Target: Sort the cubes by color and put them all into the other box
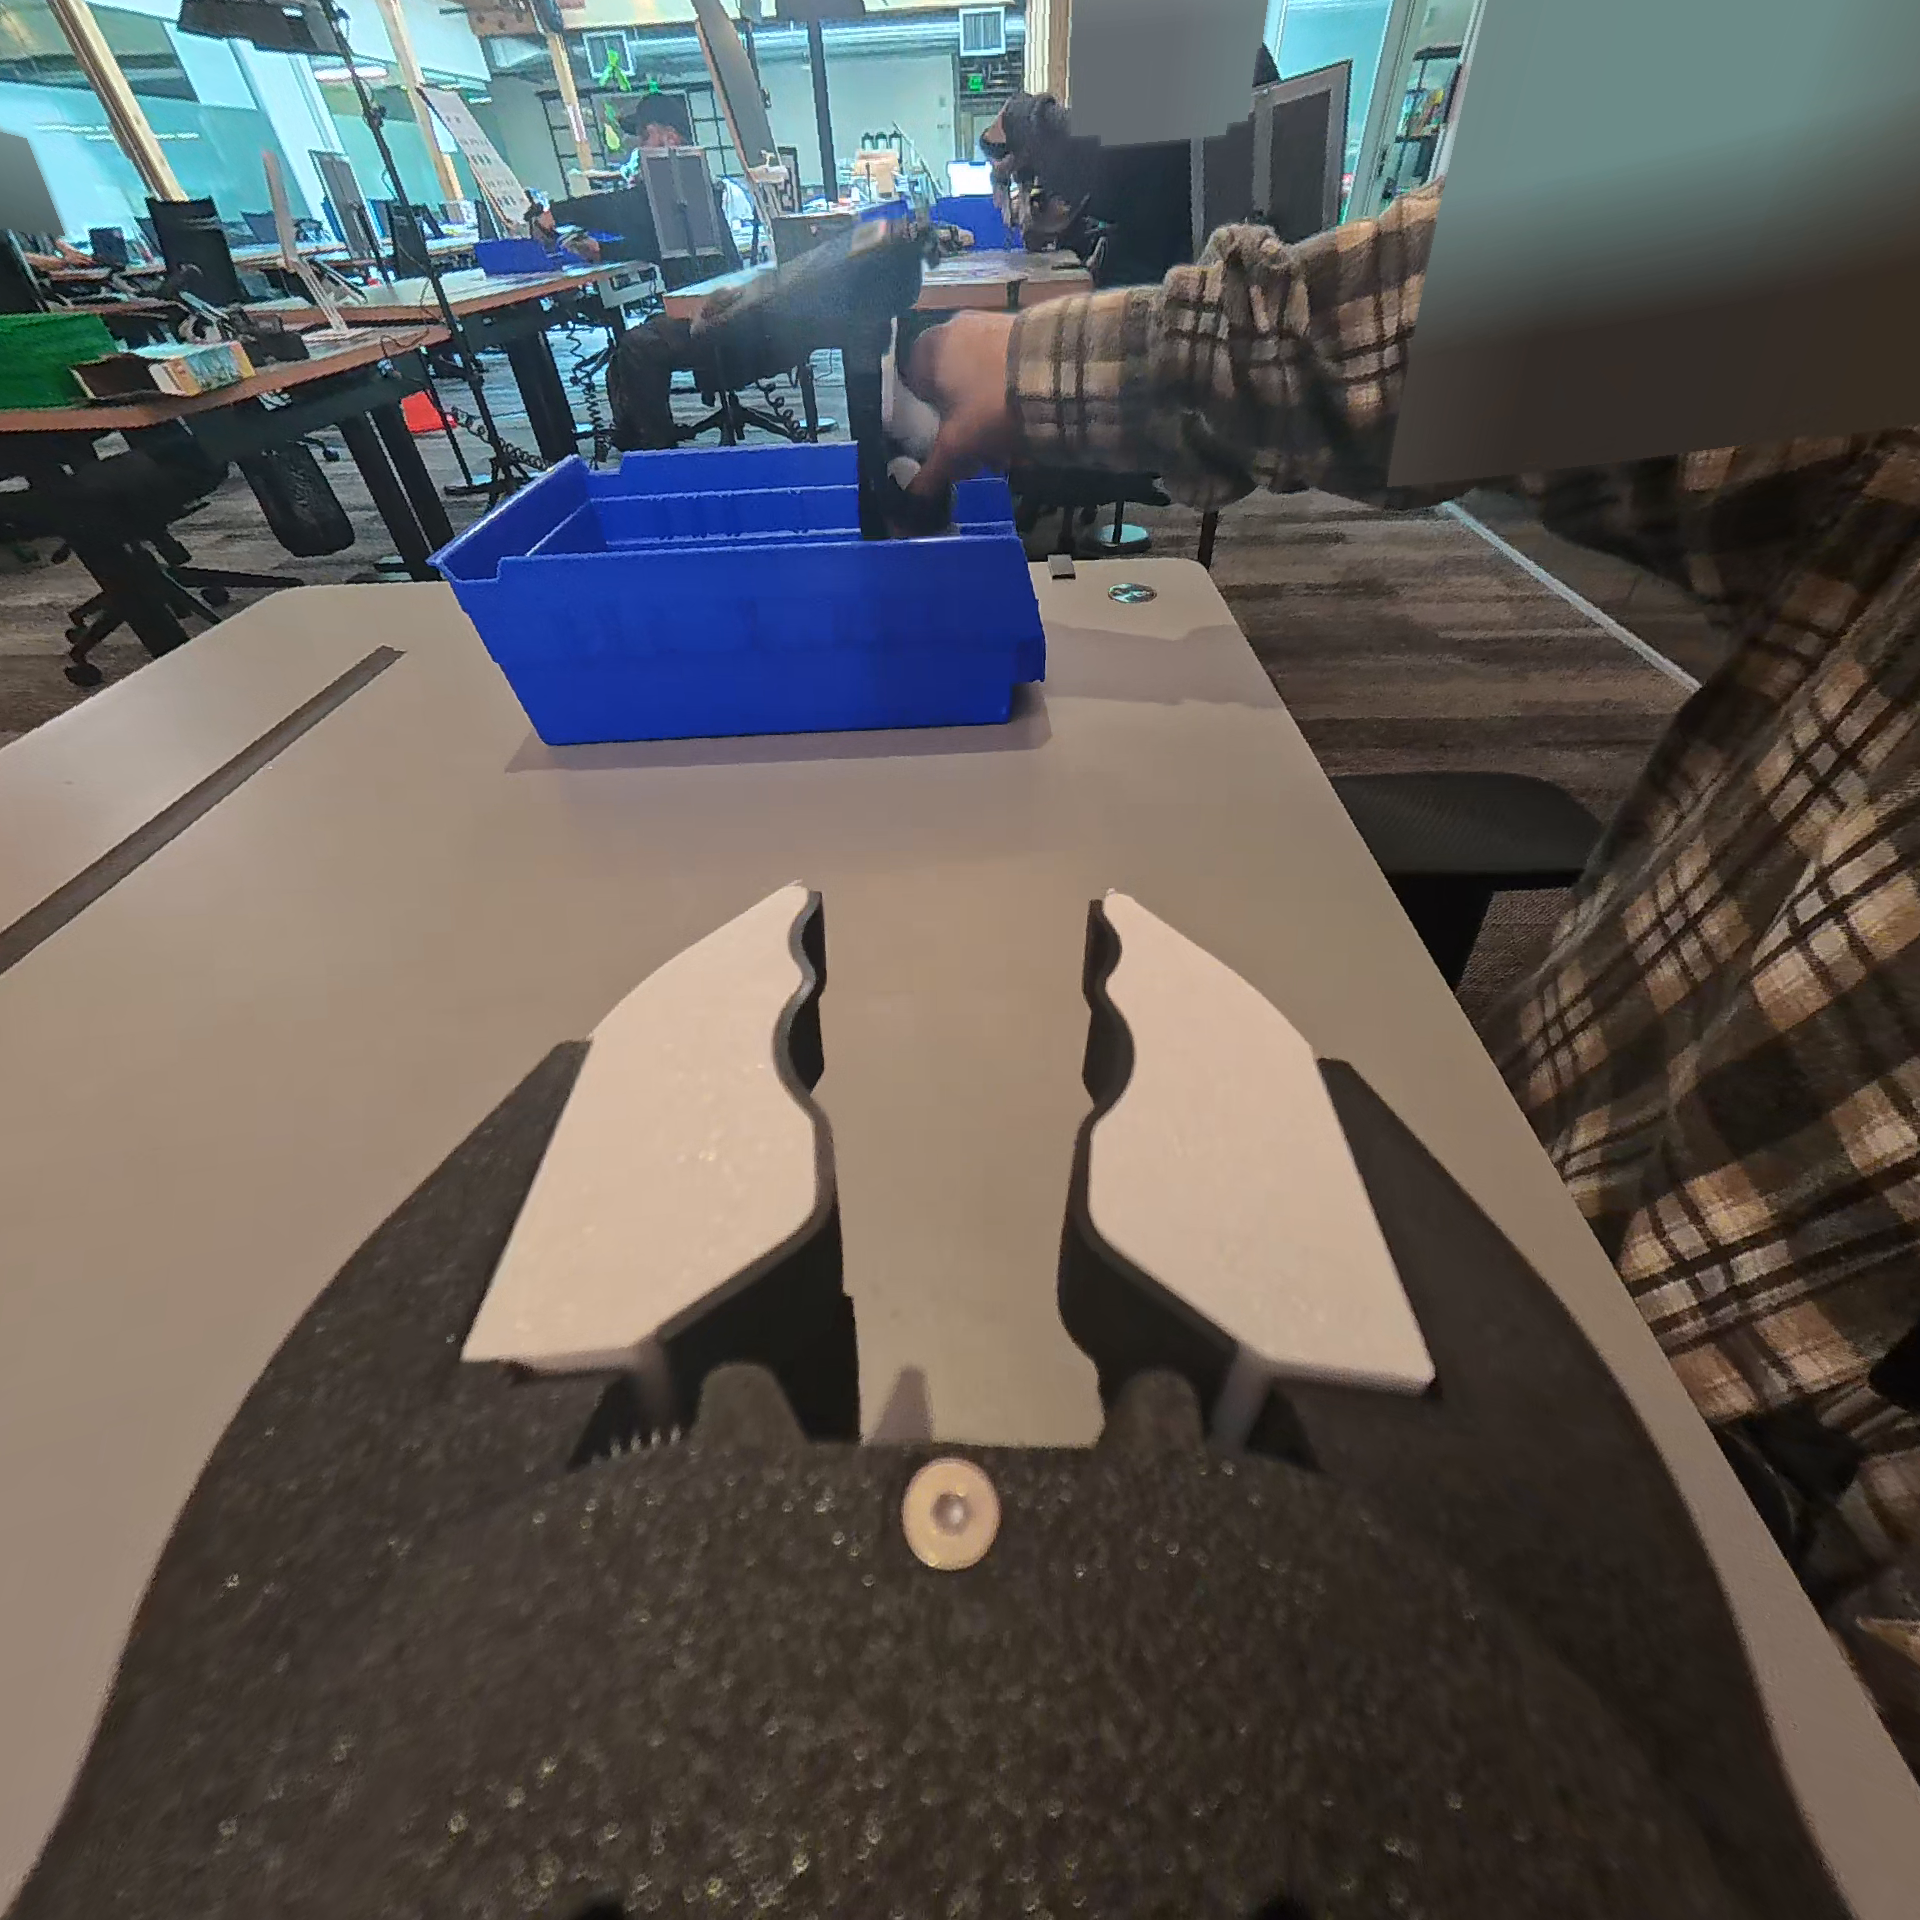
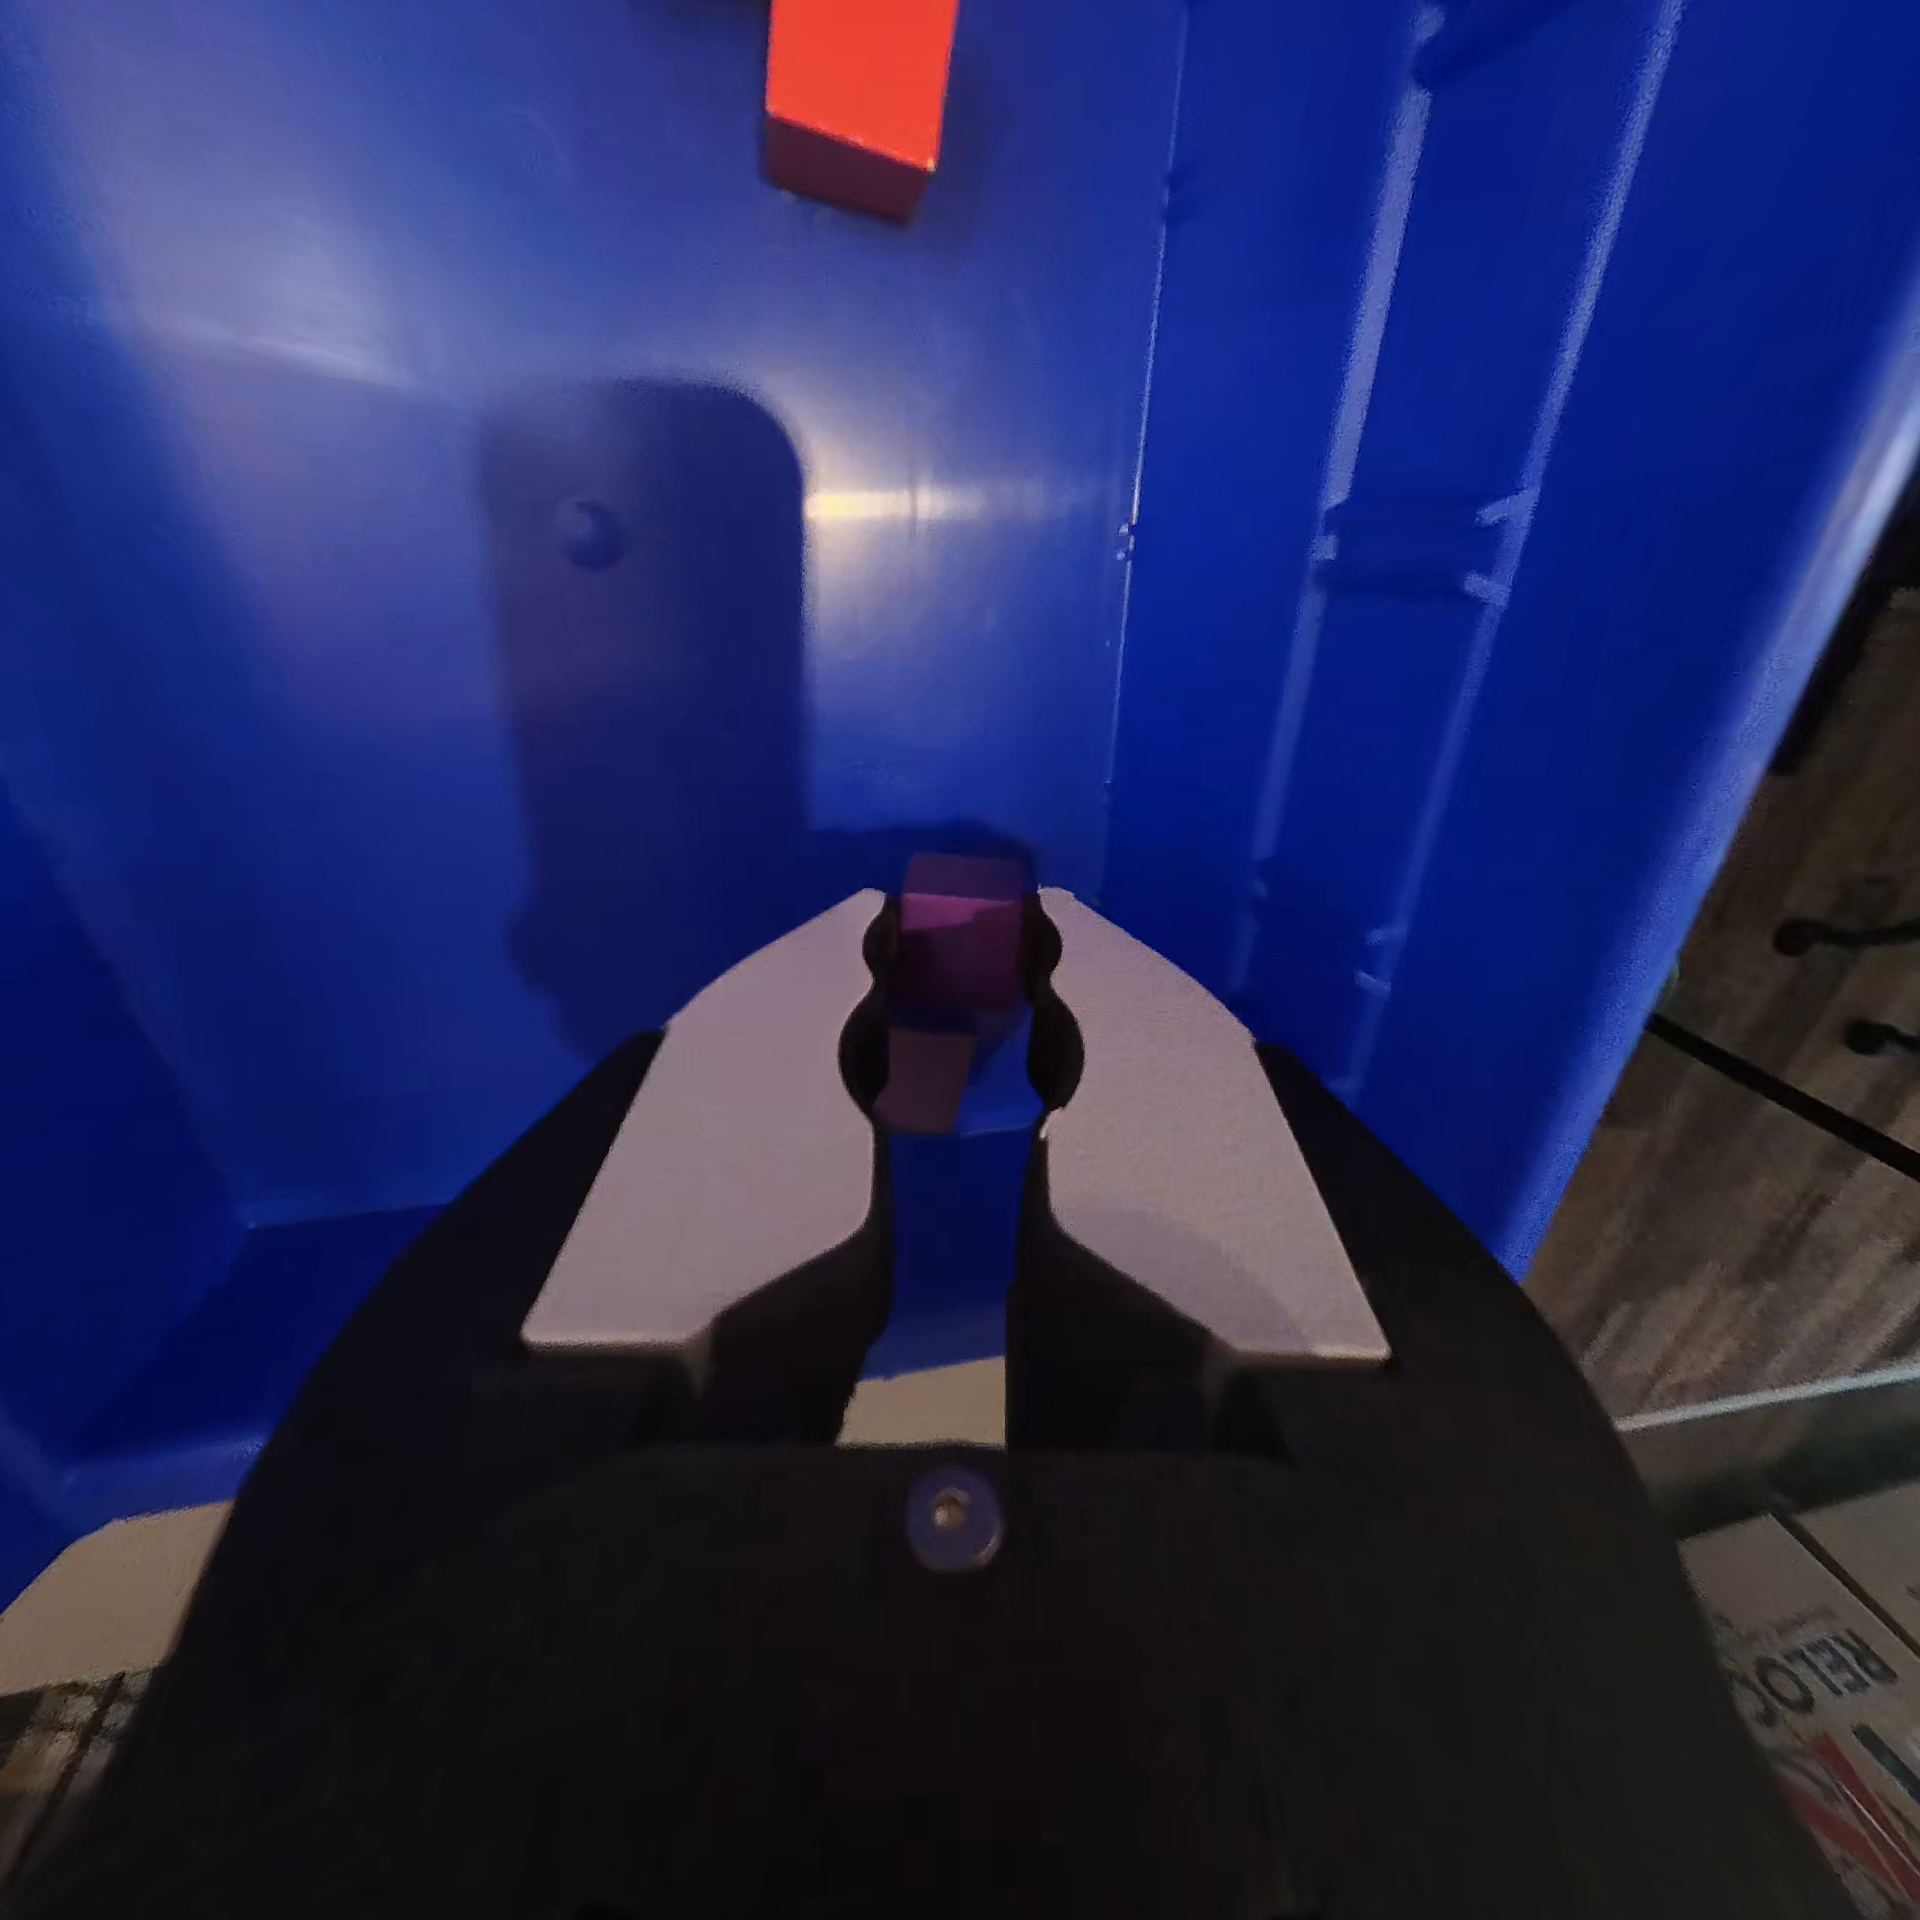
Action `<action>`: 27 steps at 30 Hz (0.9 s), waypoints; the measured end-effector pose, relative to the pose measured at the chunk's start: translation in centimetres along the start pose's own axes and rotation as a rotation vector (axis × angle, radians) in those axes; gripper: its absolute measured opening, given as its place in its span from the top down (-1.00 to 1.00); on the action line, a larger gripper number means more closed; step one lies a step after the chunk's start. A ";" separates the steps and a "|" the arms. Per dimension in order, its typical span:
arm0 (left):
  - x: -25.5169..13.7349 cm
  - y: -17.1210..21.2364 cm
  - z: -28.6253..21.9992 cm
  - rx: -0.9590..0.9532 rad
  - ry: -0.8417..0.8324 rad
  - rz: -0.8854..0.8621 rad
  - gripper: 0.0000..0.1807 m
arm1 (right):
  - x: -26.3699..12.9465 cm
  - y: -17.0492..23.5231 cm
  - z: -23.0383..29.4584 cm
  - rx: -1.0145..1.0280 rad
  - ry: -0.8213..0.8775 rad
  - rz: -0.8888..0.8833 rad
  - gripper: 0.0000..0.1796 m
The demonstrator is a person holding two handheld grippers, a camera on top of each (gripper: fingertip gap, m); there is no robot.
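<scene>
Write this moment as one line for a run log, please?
right gripper: shut on purple cube, inside blue bin | red cube: on bin floor | left gripper: open, empty, over table

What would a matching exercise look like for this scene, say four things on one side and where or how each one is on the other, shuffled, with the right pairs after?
Column one:
1. left gripper
2. right gripper
3. purple cube
4. red block

Column two:
A. lying on the blue bin floor, farther in
B. pinched between two fingertips
C. open over the grey table, holding nothing
D. reaching down inside the bin, closed on a cube

Pairs: 1-C, 2-D, 3-B, 4-A
</scene>
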State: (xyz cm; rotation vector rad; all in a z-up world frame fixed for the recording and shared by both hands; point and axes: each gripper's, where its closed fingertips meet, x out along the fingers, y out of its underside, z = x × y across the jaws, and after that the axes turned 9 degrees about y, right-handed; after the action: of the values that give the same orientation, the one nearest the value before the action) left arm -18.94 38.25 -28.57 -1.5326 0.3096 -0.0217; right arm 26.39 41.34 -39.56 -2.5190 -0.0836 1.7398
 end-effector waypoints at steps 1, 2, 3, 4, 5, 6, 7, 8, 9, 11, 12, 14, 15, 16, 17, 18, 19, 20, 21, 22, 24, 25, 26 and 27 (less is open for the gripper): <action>0.0 0.0 0.0 0.001 -0.001 -0.001 0.48 | 0.3 0.1 -0.1 -0.002 0.015 0.005 0.75; -0.1 -0.1 0.0 0.002 -0.001 -0.001 0.49 | 0.6 0.1 -0.3 -0.004 0.034 0.010 0.74; -0.1 -0.1 -0.1 0.001 0.000 0.000 0.49 | 0.8 0.2 -0.7 -0.002 0.058 0.016 0.68; -0.1 -0.1 -0.1 0.002 -0.001 0.001 0.49 | 0.9 0.3 -0.9 -0.002 0.073 0.021 0.61; -0.1 -0.1 0.0 0.004 -0.003 0.000 0.48 | 0.8 0.2 -1.0 -0.001 0.077 0.019 0.58; -0.1 -0.1 0.0 0.004 -0.004 -0.001 0.48 | 0.5 0.1 -0.9 -0.002 0.076 0.011 0.57; -0.2 -0.1 0.0 0.003 -0.006 -0.002 0.48 | -0.1 0.0 -1.0 -0.003 0.079 0.002 0.57; -0.2 -0.2 0.1 0.001 -0.008 -0.005 0.48 | -1.0 -0.2 -1.2 -0.005 0.083 -0.013 0.58; -0.2 -0.2 0.1 -0.001 -0.009 -0.007 0.48 | -2.2 -0.5 -1.3 -0.005 0.083 -0.039 0.58; -0.3 -0.1 0.3 -0.005 -0.016 -0.008 0.48 | -6.0 -1.7 -1.3 0.009 0.059 -0.149 0.59; -0.4 -0.1 0.4 -0.007 -0.020 -0.007 0.48 | -8.4 -2.4 -1.0 0.015 0.031 -0.223 0.59; -0.5 -0.1 0.6 -0.012 -0.024 -0.006 0.47 | -13.6 -3.6 0.7 0.010 -0.053 -0.394 0.58; -0.5 -0.1 0.7 -0.012 -0.027 -0.002 0.47 | -16.3 -4.0 2.1 -0.005 -0.115 -0.490 0.56; -0.6 0.0 0.8 -0.010 -0.033 0.002 0.46 | -18.8 -4.2 3.8 -0.019 -0.181 -0.587 0.56; -0.7 -0.1 1.0 -0.006 -0.045 0.005 0.47 | -21.3 -4.2 5.7 -0.039 -0.254 -0.686 0.53; -1.0 -0.1 1.3 -0.005 -0.059 0.006 0.46 | -23.7 -4.0 7.9 -0.072 -0.336 -0.793 0.52; -1.2 -0.3 1.5 -0.012 -0.074 0.004 0.46 | -25.8 -3.6 10.1 -0.096 -0.419 -0.899 0.50; -1.6 -0.6 1.7 -0.020 -0.090 -0.001 0.46 | -27.8 -3.1 12.5 -0.123 -0.511 -1.004 0.47; -2.2 -1.0 1.7 -0.024 -0.107 -0.007 0.45 | -29.4 -2.3 15.0 -0.165 -0.611 -1.097 0.45; -2.9 -1.4 1.7 -0.021 -0.128 -0.006 0.44 | -30.6 -1.3 17.5 -0.206 -0.709 -1.167 0.44; -4.9 -2.0 1.4 -0.001 -0.184 0.030 0.44 | -32.0 0.4 21.7 -0.272 -0.877 -1.277 0.40; -6.2 -2.2 1.2 0.012 -0.216 0.064 0.42 | -32.1 1.0 23.6 -0.298 -0.944 -1.311 0.39; -7.7 -2.3 0.9 0.024 -0.251 0.105 0.41 | -32.0 1.3 25.2 -0.315 -1.000 -1.334 0.38; -9.6 -2.4 0.7 0.036 -0.293 0.153 0.39 | -31.9 1.5 26.6 -0.319 -1.051 -1.353 0.36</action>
State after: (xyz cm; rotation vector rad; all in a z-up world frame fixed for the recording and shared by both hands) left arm -27.61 40.80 -24.44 -1.4492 0.1900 0.3139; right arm -9.74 37.88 -19.40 -0.7037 -1.6565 1.9687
